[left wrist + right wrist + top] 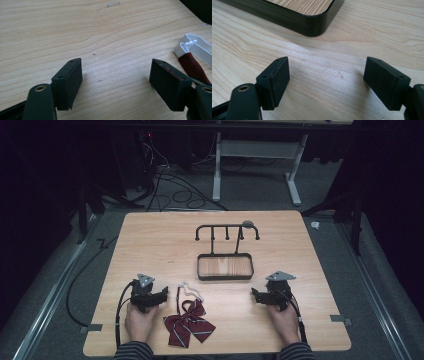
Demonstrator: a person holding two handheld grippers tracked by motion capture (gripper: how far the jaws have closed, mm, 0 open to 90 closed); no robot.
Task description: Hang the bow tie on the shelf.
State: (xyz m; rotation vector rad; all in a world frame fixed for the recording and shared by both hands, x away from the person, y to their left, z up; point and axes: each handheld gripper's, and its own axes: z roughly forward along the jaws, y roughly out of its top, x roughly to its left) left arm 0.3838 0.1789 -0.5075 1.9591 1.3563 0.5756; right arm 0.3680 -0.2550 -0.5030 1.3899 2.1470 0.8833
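Observation:
A dark red striped bow tie (pixel 187 322) with a white elastic strap (pixel 192 290) lies near the table's front edge, between my two hands. My left gripper (pixel 161 296) rests on the table just left of it, open and empty. In the left gripper view its jaws stand wide apart over bare wood, with the white strap (pixel 192 45) and a red band end (pixel 191 63) to the right. My right gripper (pixel 256 295) rests to the right, open and empty (pixel 325 75). A black stand with hooks (pixel 227 232) rises over a black-rimmed tray (pixel 225 277) mid-table.
The tray's rounded black corner (pixel 312 25) lies just ahead of my right gripper. Bare wooden tabletop (pixel 160 245) spreads left of the stand. Beyond the table are cables (pixel 175 195) on the floor and a white desk frame (pixel 255 150).

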